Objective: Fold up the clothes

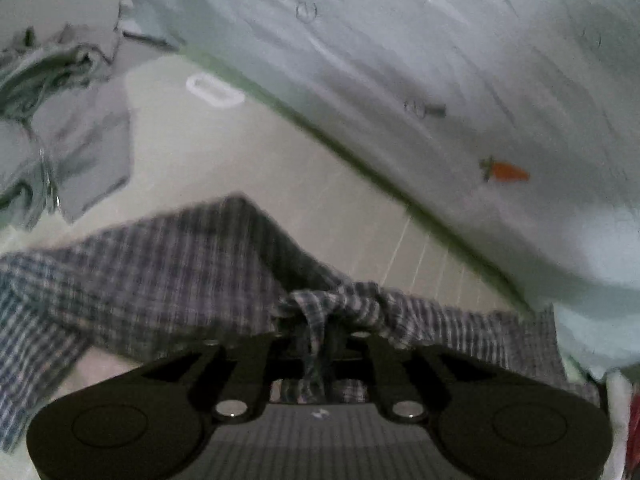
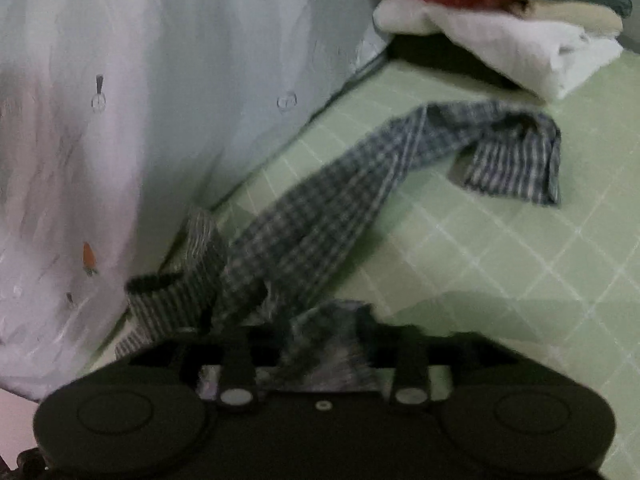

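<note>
A blue-and-white checked garment [image 1: 160,272] lies rumpled over the pale mat [image 1: 260,168] in the left wrist view. A bunched fold of it sits at the tips of my left gripper [image 1: 320,340], and a thin strand hangs between the jaws, which stand wider than the strand. In the right wrist view the same checked garment [image 2: 320,208] stretches as a long band across the green gridded mat [image 2: 500,260]. Its near end lies between the parted jaws of my right gripper [image 2: 324,340]. The picture is blurred.
A white sheet with small carrot prints [image 1: 440,80] hangs behind the mat, and the sheet [image 2: 160,80] fills the left of the right view. A stack of folded clothes [image 2: 500,36] sits at the mat's far right. Crumpled grey-green clothes [image 1: 48,92] lie far left.
</note>
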Tool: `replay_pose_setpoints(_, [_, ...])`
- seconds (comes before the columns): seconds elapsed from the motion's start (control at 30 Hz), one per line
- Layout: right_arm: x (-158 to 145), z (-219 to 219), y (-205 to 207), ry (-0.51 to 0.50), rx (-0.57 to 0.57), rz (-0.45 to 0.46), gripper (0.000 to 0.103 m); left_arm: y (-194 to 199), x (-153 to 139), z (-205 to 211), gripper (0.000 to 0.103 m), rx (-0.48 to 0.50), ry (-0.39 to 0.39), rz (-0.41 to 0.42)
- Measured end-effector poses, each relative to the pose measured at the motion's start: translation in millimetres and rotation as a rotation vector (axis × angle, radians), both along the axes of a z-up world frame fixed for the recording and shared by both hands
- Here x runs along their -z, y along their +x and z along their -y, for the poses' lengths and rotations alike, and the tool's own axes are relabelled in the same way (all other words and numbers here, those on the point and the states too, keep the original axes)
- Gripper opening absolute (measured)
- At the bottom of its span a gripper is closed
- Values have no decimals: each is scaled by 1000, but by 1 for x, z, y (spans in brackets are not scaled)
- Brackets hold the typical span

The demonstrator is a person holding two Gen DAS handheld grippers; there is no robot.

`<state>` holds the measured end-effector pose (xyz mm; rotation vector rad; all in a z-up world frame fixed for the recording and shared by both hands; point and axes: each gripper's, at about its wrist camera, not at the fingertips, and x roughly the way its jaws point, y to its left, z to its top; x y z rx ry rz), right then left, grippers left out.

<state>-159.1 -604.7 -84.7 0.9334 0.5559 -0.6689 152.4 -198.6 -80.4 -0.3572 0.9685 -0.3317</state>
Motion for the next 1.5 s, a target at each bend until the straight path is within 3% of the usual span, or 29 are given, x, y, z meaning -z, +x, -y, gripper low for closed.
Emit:
replay_pose_setpoints(0.07, [6,-9,-1,2,-5,-25,53,-15,4,-10,58,22,-25,-22])
replay_pose_setpoints(0.1, [8,-14,-4,-1,-11,-45,55,-23,6,-15,60,32,-41,-37])
replay_pose_setpoints(0.3, [27,-26,-21,37,-7,-119,69,-64,23,-28,68,90,-90,-140])
replay_pose_setpoints(0.47, [37,-26,-20,81,-19,-149,70,-76,44,-12,69,160,-55,-220])
replay_pose_setpoints(0.57, [39,-32,-18,82,-41,-169,71,-77,53,3,68,209,-48,-224])
replay_pose_setpoints(0.63, [42,-34,-16,94,-60,-168,69,-78,55,13,63,233,-27,-215])
replay_pose_setpoints(0.7, [44,-37,-15,106,-77,-163,60,-81,55,21,44,248,11,-185])
replay_pose_setpoints(0.73, [47,-38,-14,118,-88,-159,47,-80,57,23,15,262,21,-192])
replay_pose_setpoints(0.77, [49,-38,-14,133,-94,-149,38,-80,59,24,2,261,34,-204])
replay_pose_setpoints(0.8, [51,-38,-15,149,-100,-139,19,-80,60,23,1,250,45,-205])
replay_pose_setpoints(0.83, [52,-38,-17,161,-103,-127,9,-80,59,20,0,239,49,-197])
replay_pose_setpoints(1.0, [31,-41,-39,81,-77,-90,3,-79,30,-22,0,144,36,-115])
replay_pose_setpoints(1.1, [2,-39,-62,30,-45,-42,3,-78,-10,-61,0,75,-5,-58])
replay_pose_setpoints(1.2, [-27,-33,-83,21,-23,74,3,-80,-58,-98,0,23,-84,41])
replay_pose_setpoints(1.3, [-32,-30,-80,-21,-43,58,8,-81,-81,-107,1,16,-78,129])
replay_pose_setpoints(1.37, [-24,-32,-69,-63,-57,-37,22,-79,-74,-99,9,17,-8,141])
replay_pose_setpoints(1.4, [-20,-34,-65,-85,-58,-85,38,-78,-67,-95,9,13,39,125])
replay_pose_setpoints(1.43, [-16,-36,-61,-105,-60,-130,48,-80,-59,-91,17,18,79,99])
replay_pose_setpoints(1.5, [-10,-43,-62,-126,-67,-169,54,-85,-46,-86,30,51,137,63])
